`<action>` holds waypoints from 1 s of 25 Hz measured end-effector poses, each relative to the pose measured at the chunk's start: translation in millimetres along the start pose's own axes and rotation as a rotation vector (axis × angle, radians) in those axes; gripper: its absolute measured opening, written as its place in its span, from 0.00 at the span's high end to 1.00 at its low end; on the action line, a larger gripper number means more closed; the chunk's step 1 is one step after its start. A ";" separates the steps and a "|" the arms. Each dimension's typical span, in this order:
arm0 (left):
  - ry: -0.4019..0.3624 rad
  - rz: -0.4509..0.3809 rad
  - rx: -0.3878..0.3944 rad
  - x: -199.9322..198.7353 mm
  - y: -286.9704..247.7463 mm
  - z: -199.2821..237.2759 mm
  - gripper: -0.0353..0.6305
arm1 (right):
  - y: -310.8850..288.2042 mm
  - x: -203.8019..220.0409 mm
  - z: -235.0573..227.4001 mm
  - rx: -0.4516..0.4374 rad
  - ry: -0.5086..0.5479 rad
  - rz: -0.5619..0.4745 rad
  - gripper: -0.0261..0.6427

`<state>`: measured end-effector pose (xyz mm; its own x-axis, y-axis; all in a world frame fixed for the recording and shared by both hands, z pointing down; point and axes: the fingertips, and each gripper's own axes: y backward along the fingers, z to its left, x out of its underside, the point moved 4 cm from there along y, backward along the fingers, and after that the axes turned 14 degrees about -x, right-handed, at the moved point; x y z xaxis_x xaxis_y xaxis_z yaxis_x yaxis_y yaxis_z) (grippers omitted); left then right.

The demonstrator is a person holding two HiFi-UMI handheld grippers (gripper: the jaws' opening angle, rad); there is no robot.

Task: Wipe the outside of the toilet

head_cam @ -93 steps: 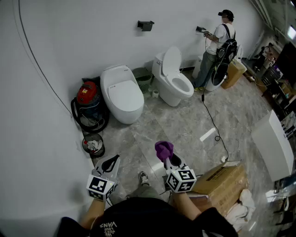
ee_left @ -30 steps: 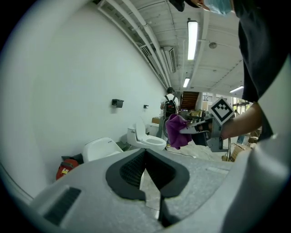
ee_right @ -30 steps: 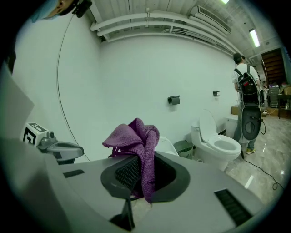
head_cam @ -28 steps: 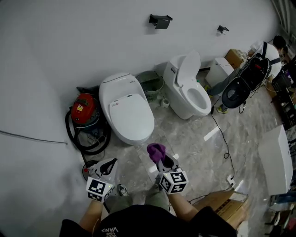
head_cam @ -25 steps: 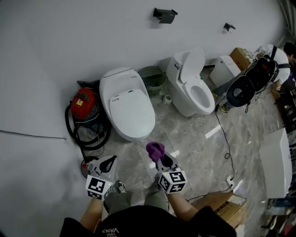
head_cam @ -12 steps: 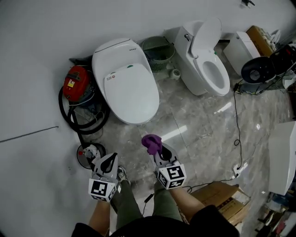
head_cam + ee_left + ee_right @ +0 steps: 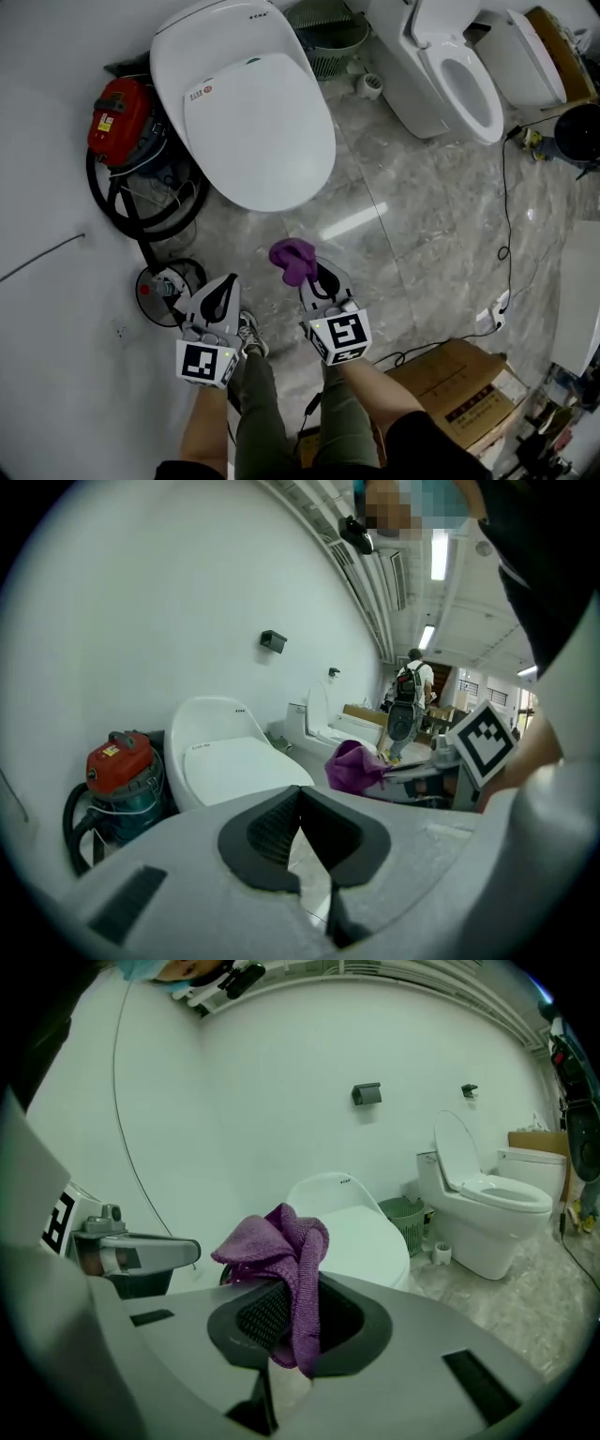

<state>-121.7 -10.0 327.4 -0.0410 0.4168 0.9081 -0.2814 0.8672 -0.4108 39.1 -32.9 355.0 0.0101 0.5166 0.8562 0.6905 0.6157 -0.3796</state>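
Observation:
A white toilet (image 7: 246, 117) with its lid down stands against the wall, just ahead of me; it also shows in both gripper views (image 7: 223, 761) (image 7: 361, 1227). My right gripper (image 7: 312, 277) is shut on a purple cloth (image 7: 292, 260), bunched above its jaws (image 7: 279, 1251), hovering over the floor short of the toilet's front. My left gripper (image 7: 223, 292) is shut and holds nothing (image 7: 298, 803). It hangs to the left of the right one, at about the same height.
A red vacuum cleaner (image 7: 120, 117) with a black hose sits left of the toilet. A second toilet (image 7: 450, 66) with its lid up stands to the right, a green basket (image 7: 330, 37) between them. A cardboard box (image 7: 459, 384) and a cable (image 7: 502, 234) lie on the right floor. A person (image 7: 405, 700) stands far off.
I have walked toward the closed toilet, which now fills the upper view. Both grippers kept their pose, the cloth still held in the right one.

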 end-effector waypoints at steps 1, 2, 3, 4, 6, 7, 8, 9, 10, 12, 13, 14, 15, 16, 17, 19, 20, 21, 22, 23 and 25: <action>0.007 0.000 -0.005 11.5 -7.3 1.3 0.94 | -8.0 10.0 -3.2 -0.001 -0.005 -0.009 0.89; 0.014 -0.001 -0.010 23.1 -14.9 2.8 0.94 | -16.4 20.2 -6.1 -0.004 -0.009 -0.016 0.89; 0.022 -0.002 -0.015 34.9 -22.5 4.2 0.94 | -24.8 30.9 -9.0 -0.011 -0.011 -0.018 0.89; 0.030 -0.002 -0.020 46.7 -30.1 5.2 0.94 | -32.9 41.5 -12.1 -0.020 -0.011 -0.015 0.89; 0.046 -0.006 -0.029 69.4 -44.4 5.8 0.94 | -48.1 60.7 -18.8 -0.038 -0.007 -0.008 0.89; 0.052 -0.008 -0.031 80.5 -50.7 5.6 0.94 | -55.4 69.8 -22.1 -0.049 -0.001 -0.017 0.89; 0.056 -0.010 -0.031 91.3 -56.4 5.1 0.94 | -62.6 78.6 -25.1 -0.062 0.010 -0.030 0.89; 0.059 -0.012 -0.029 101.8 -61.4 4.8 0.94 | -69.3 86.6 -28.0 -0.075 0.019 -0.039 0.89; 0.063 -0.014 -0.027 112.0 -65.4 4.6 0.94 | -75.6 93.4 -30.5 -0.085 0.027 -0.046 0.89; 0.081 -0.016 -0.025 130.6 -71.0 3.6 0.94 | -86.8 104.5 -34.7 -0.104 0.040 -0.059 0.89; 0.093 -0.017 -0.026 138.5 -73.2 2.6 0.94 | -91.9 108.8 -36.9 -0.113 0.048 -0.066 0.89; 0.106 -0.018 -0.028 145.0 -75.3 1.6 0.94 | -96.8 112.4 -39.5 -0.122 0.057 -0.073 0.89; 0.116 -0.022 -0.032 150.0 -77.1 0.9 0.94 | -101.3 115.2 -42.5 -0.127 0.064 -0.081 0.89; 0.122 -0.028 -0.040 153.6 -78.5 0.7 0.94 | -105.4 117.5 -45.5 -0.130 0.071 -0.090 0.89; 0.122 -0.035 -0.050 156.4 -79.3 1.4 0.94 | -109.1 119.4 -48.0 -0.132 0.076 -0.101 0.89; 0.112 -0.054 -0.074 161.0 -80.3 4.8 0.94 | -115.4 124.0 -50.0 -0.141 0.088 -0.116 0.89; 0.112 -0.064 -0.089 162.7 -81.3 7.3 0.94 | -118.3 126.6 -50.3 -0.150 0.100 -0.121 0.89; 0.119 -0.076 -0.107 163.7 -83.0 10.0 0.94 | -121.6 128.8 -51.1 -0.159 0.119 -0.131 0.89; 0.131 -0.088 -0.123 164.0 -85.3 12.5 0.94 | -125.2 130.9 -52.5 -0.167 0.139 -0.145 0.89; 0.141 -0.101 -0.133 164.2 -88.2 14.2 0.94 | -129.0 133.4 -54.6 -0.174 0.155 -0.158 0.89; 0.132 -0.124 -0.133 166.8 -96.3 15.4 0.94 | -136.9 140.1 -60.0 -0.185 0.175 -0.177 0.89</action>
<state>-116.3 -28.1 519.7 0.1145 0.3296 0.9371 -0.1472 0.9386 -0.3121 -10.6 -80.5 547.9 -0.0088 0.2904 0.9569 0.8126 0.5597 -0.1624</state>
